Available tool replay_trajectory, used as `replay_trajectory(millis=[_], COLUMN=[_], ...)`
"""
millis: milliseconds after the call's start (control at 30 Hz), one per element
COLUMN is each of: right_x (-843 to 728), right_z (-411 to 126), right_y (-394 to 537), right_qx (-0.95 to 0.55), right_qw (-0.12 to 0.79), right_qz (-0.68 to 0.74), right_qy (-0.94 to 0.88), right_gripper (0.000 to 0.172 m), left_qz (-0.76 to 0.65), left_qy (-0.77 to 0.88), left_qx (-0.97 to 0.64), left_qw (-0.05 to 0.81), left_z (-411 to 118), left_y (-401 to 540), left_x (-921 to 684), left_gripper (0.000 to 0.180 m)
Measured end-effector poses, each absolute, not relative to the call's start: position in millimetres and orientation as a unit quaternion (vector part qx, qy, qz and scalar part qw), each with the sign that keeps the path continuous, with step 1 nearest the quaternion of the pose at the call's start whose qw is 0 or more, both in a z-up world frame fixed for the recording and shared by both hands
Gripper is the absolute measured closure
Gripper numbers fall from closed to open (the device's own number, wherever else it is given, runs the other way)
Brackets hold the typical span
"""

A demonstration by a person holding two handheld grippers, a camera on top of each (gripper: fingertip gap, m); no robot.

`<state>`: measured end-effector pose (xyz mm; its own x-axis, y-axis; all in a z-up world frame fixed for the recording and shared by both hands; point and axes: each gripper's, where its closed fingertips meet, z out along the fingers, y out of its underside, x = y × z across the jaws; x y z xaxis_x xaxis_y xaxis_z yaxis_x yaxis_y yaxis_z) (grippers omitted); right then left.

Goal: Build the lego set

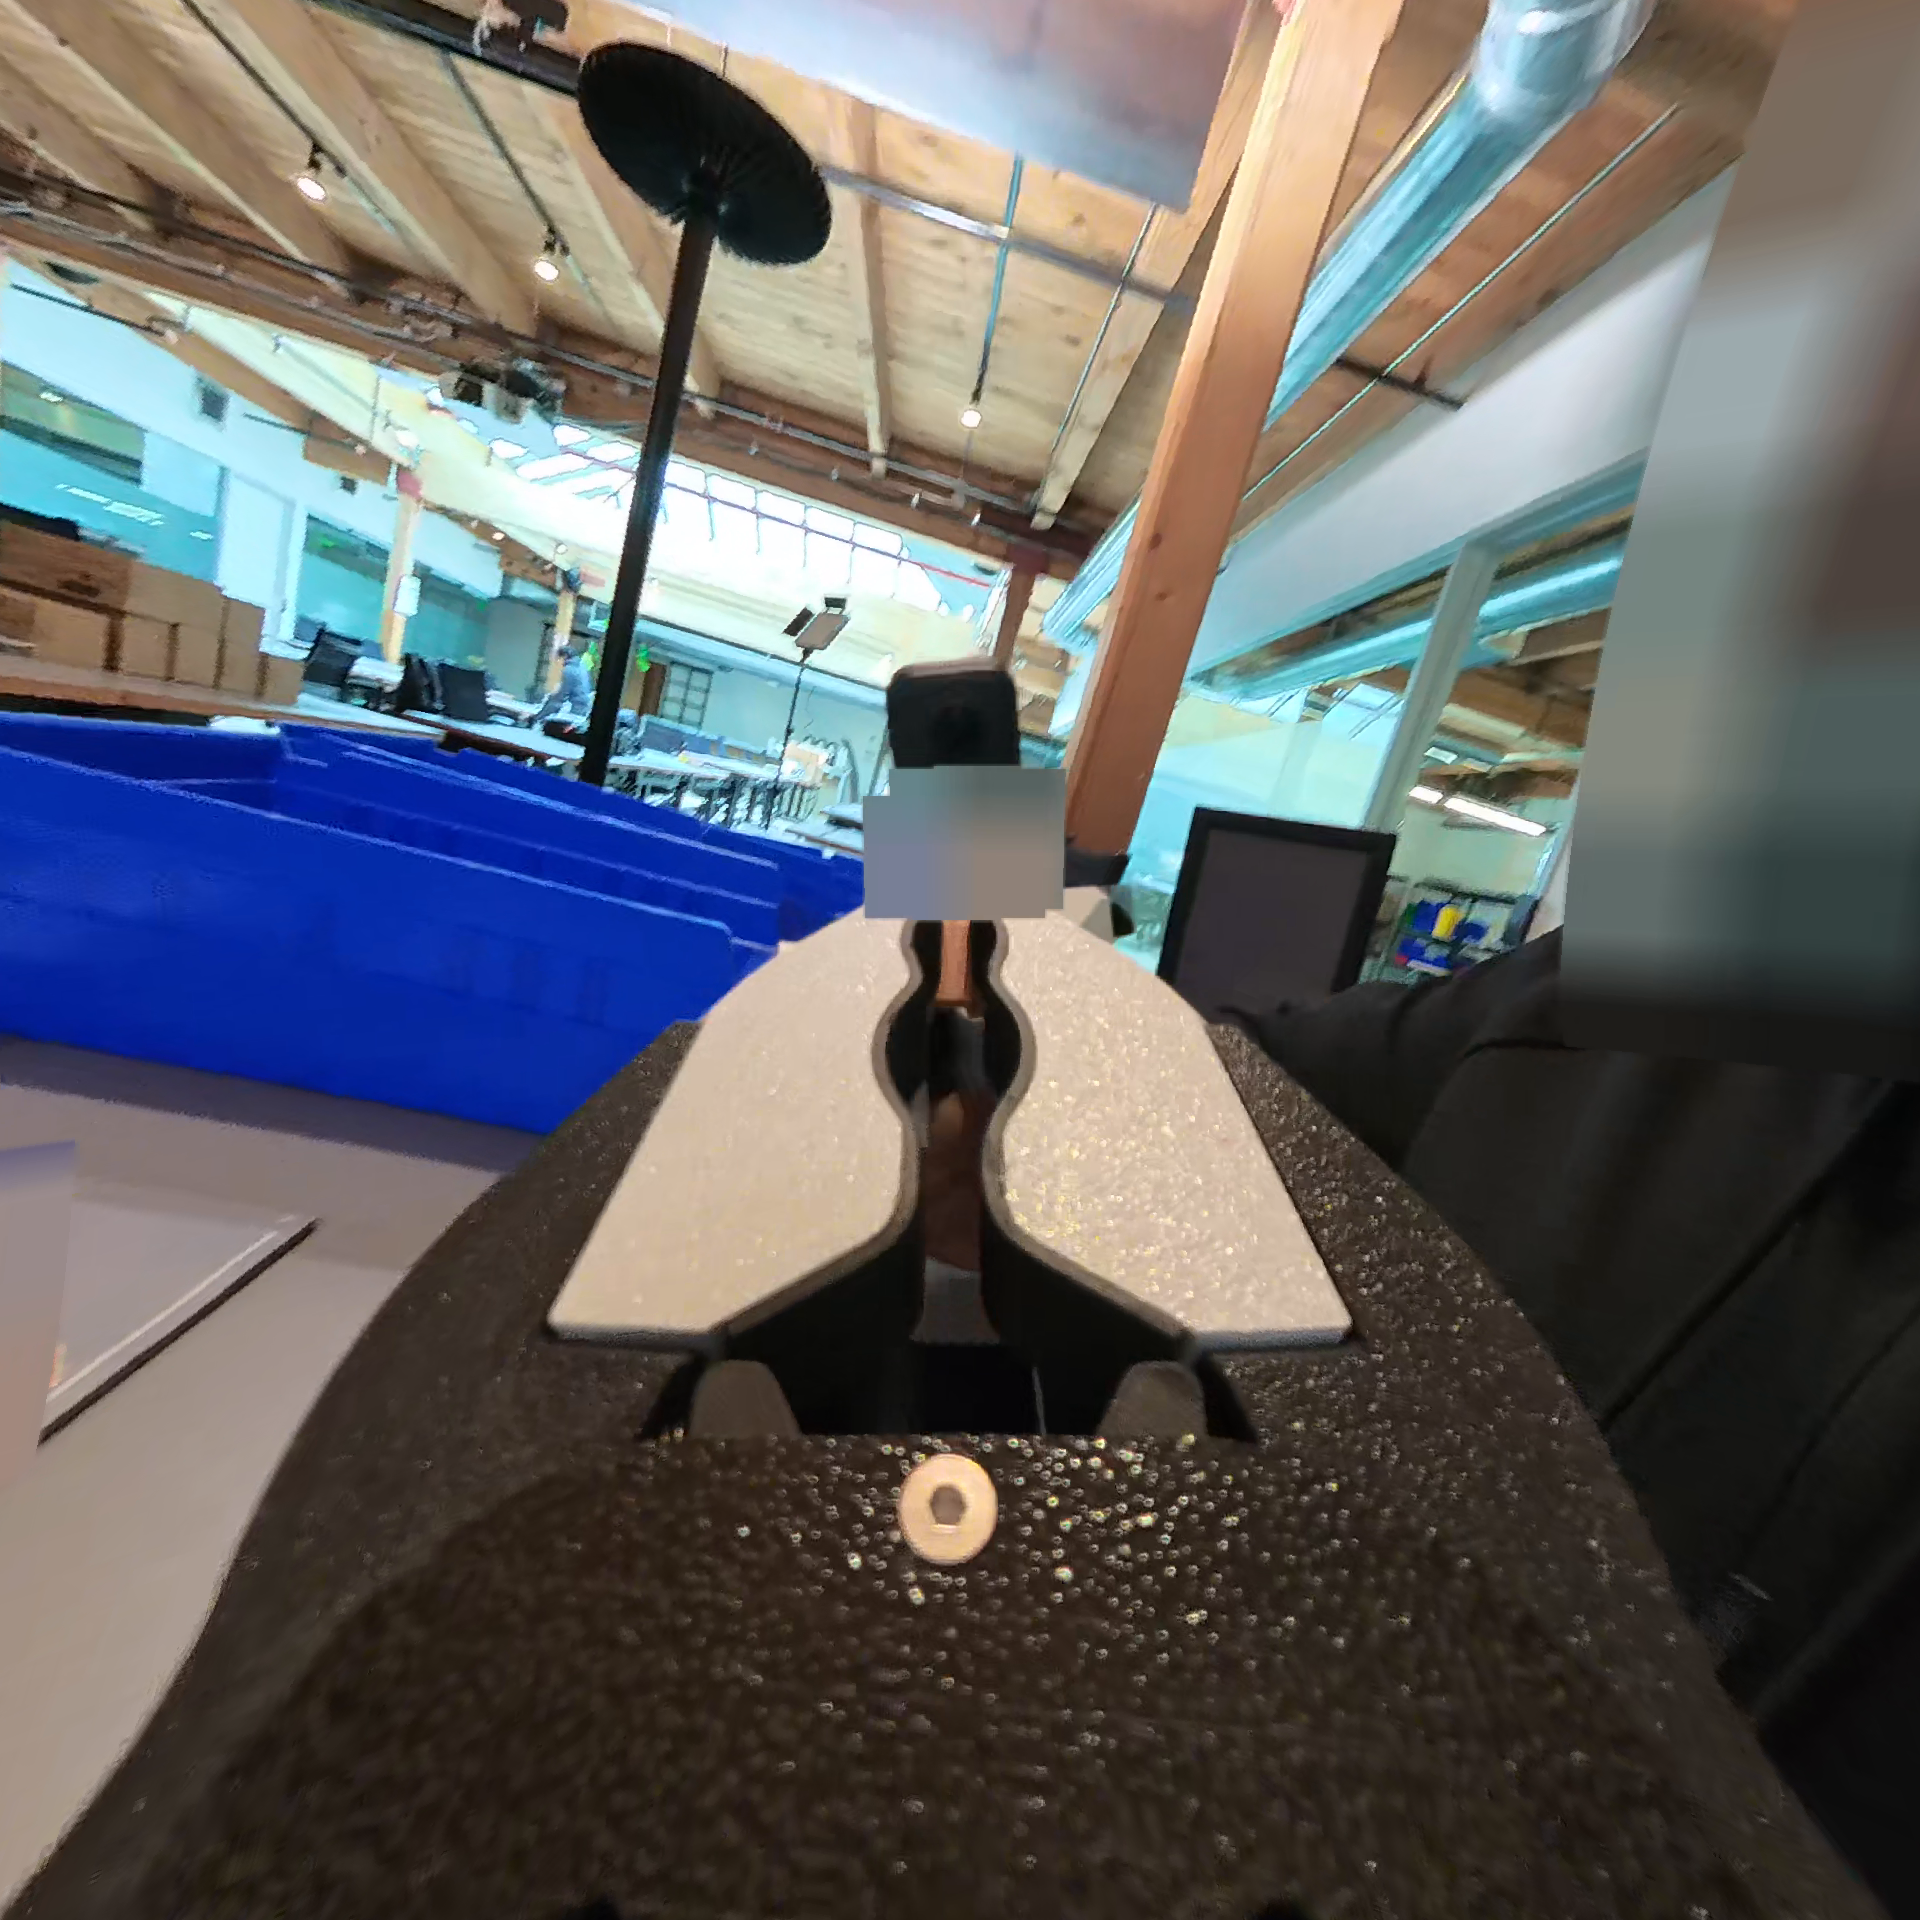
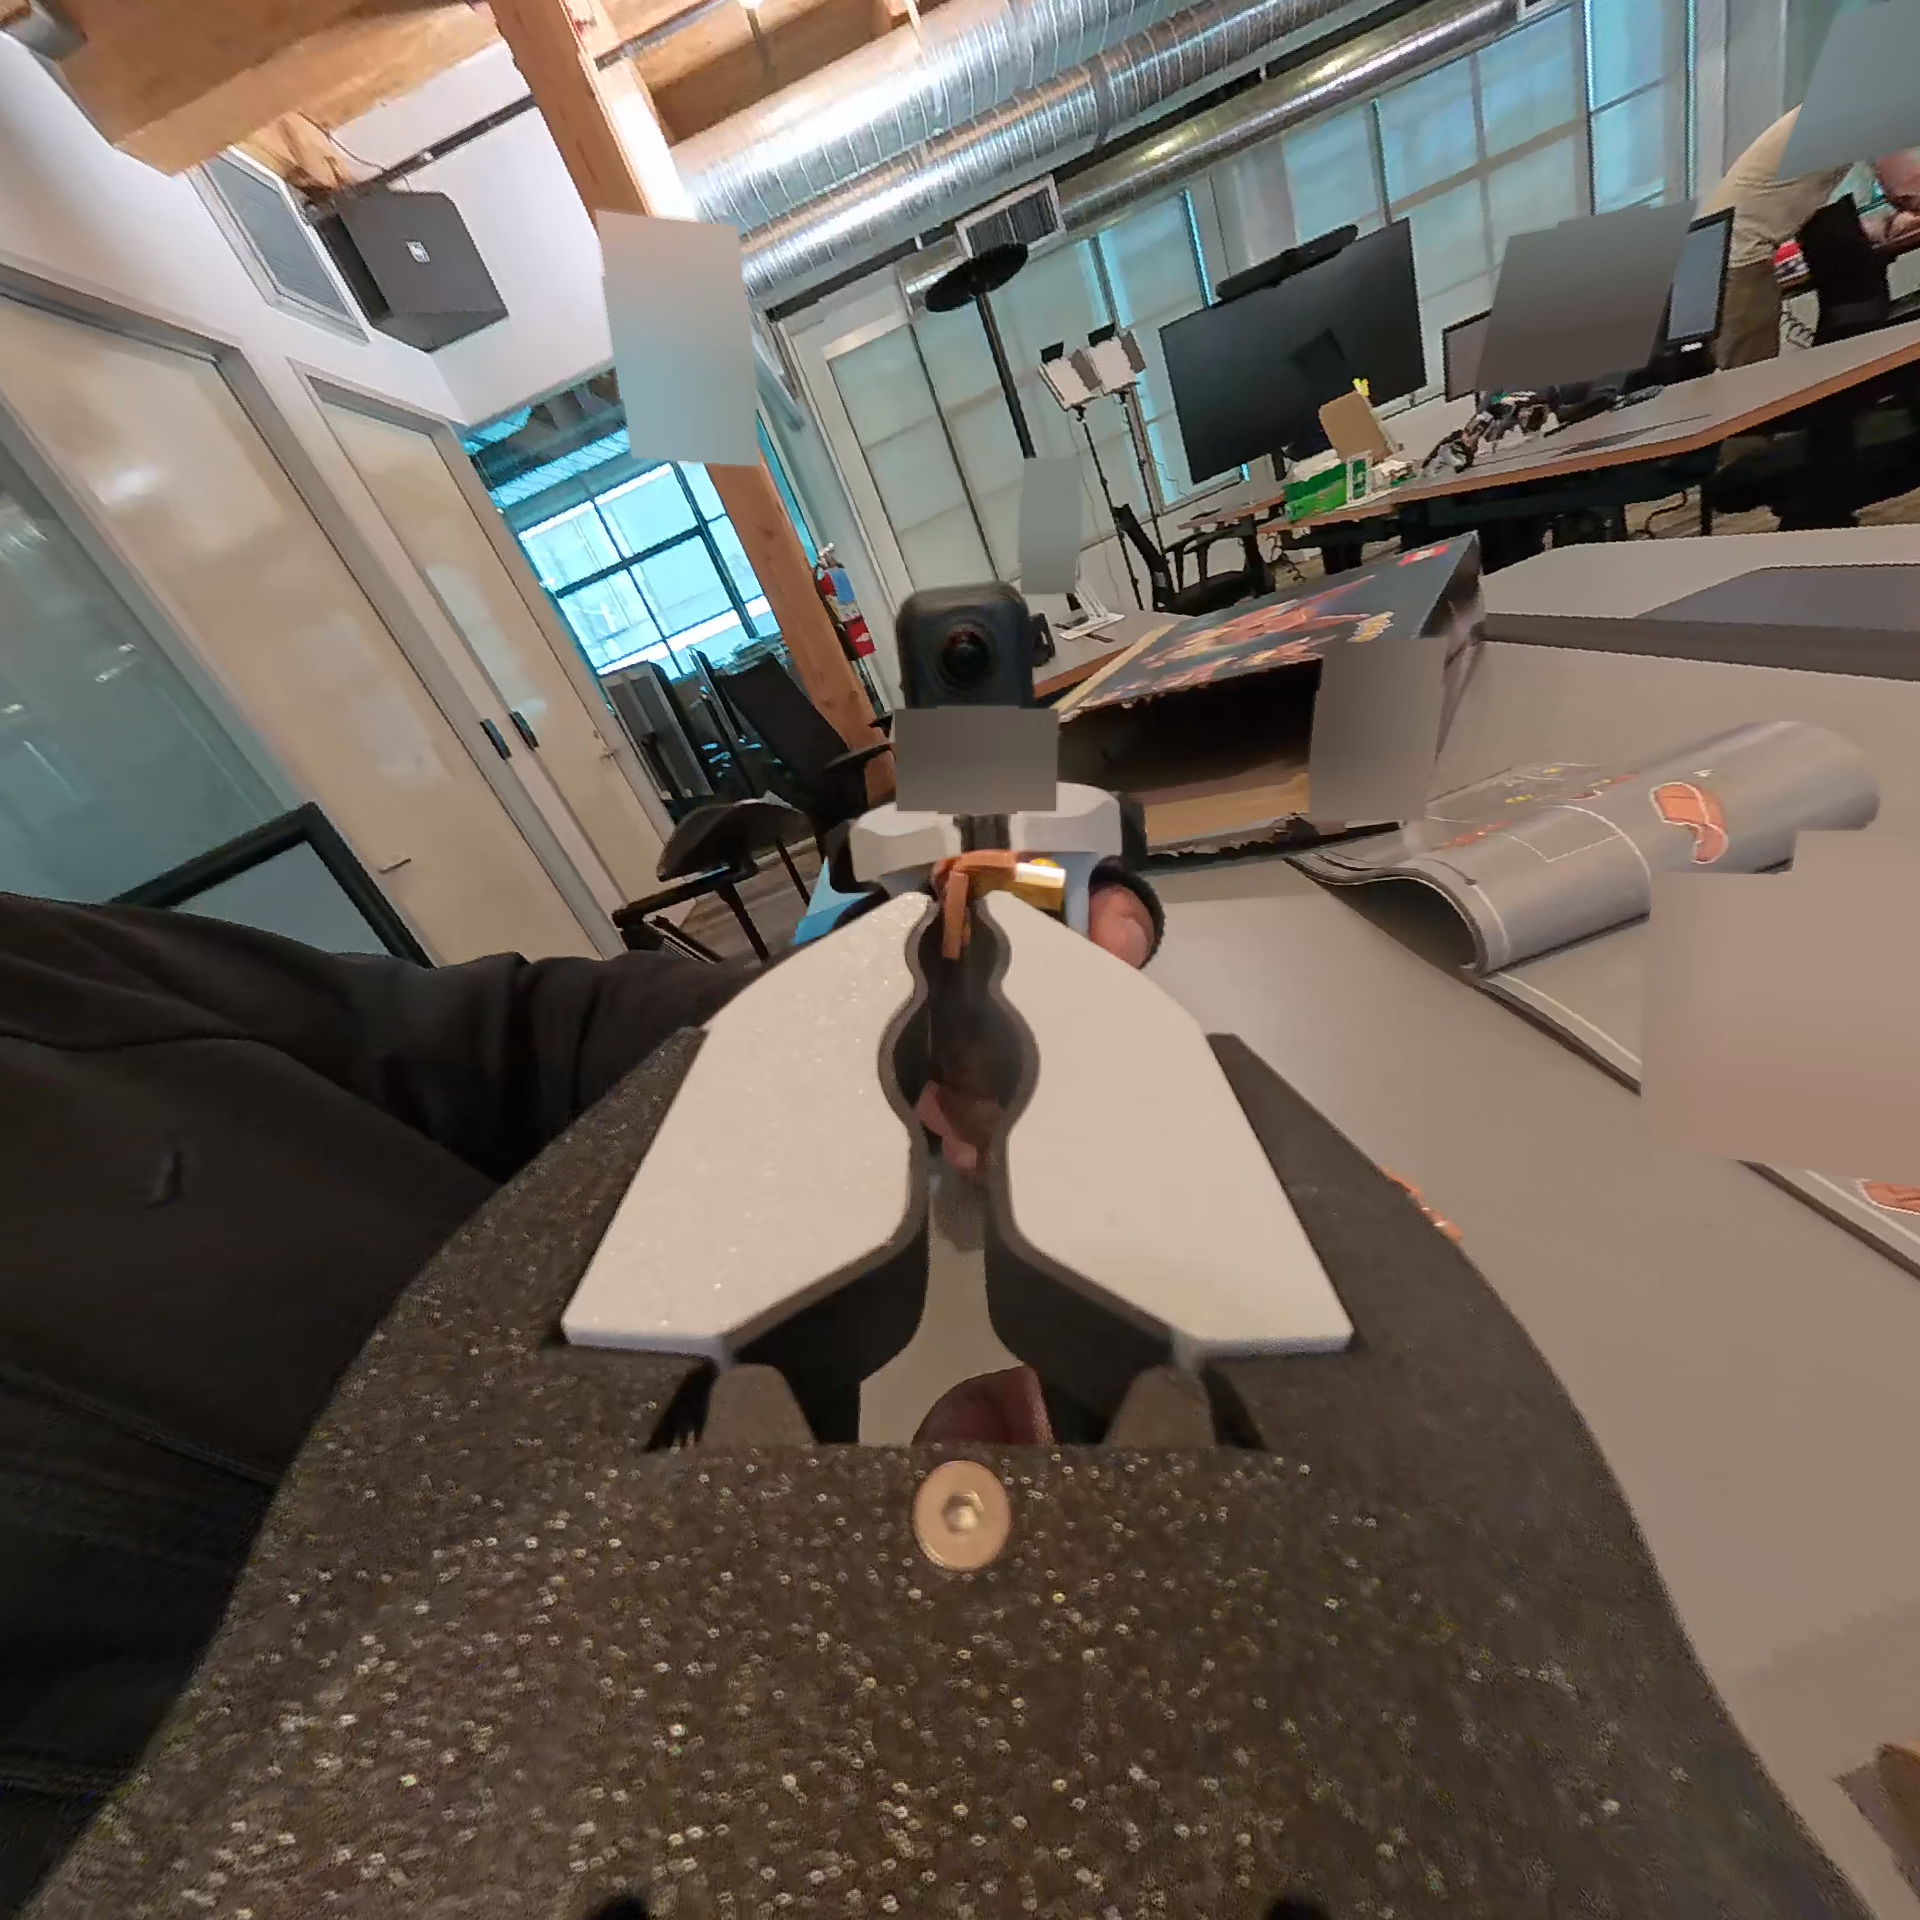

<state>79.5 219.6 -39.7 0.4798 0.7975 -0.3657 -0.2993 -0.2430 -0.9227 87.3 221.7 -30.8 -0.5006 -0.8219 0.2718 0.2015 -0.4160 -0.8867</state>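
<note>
Facing each other tip to tip above a grey tabletop (image 2: 1351,1039), the two hand-held grippers meet over one small thing: a thin, flat, orange-brown strip of plastic with a short crosspiece and a pale yellow block at its far end (image 2: 961,883). The right gripper (image 2: 961,920) has its pale grey fingers (image 2: 831,1039) drawn almost together, and the strip stands upright in the narrow slot at their tips, pinched there. Just beyond, the left gripper (image 2: 982,831), with its round-lensed black camera (image 2: 966,649) above, reaches in from the far side, its own tips at the crosspiece. From the left gripper's side (image 1: 956,951) the same strip (image 1: 954,966) shows as a slim copper-coloured bar between nearly closed pale grey fingers (image 1: 1122,1039); whether they press on it I cannot tell. Bright blue plastic bins (image 1: 364,883) stand to one side, and an open grey instruction booklet (image 2: 1610,862) and a torn printed cardboard box (image 2: 1247,717) lie on the table nearby.
</note>
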Motion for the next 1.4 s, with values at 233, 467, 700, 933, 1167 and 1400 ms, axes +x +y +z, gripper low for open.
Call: replay_trajectory(millis=[233, 467, 700, 933, 1167, 1400], right_x=[88, 89, 93, 114, 143, 146], right_z=[-44, -60, -71, -62, -76, -70], right_y=[225, 232, 236, 217, 209, 204], right_qx=[-0.643, -0.672, -0.697, -0.698, -0.710, -0.696], right_qw=[0.589, 0.567, 0.548, 0.564, 0.563, 0.563], right_qz=[0.451, 0.442, 0.430, 0.400, 0.391, 0.410], right_qy=[-0.191, -0.177, -0.168, -0.185, -0.161, -0.174], right_gripper=[0.167, 0.168, 0.169, 0.169, 0.169, 0.168], left_qz=[-0.696, -0.623, -0.565, -0.393, -0.308, -0.347], left_qy=[0.480, 0.548, 0.576, 0.714, 0.831, 0.871], left_qx=[-0.408, -0.446, -0.482, -0.481, -0.396, -0.331], left_qw=[0.345, 0.335, 0.340, 0.323, 0.239, 0.108], left_z=[-50, -75, -91, -141, -167, -153], left_y=[224, 213, 219, 214, 200, 193], left_x=[89, 99, 102, 102, 111, 120], left_gripper=[0.171, 0.169, 0.166, 0.152, 0.143, 0.143])
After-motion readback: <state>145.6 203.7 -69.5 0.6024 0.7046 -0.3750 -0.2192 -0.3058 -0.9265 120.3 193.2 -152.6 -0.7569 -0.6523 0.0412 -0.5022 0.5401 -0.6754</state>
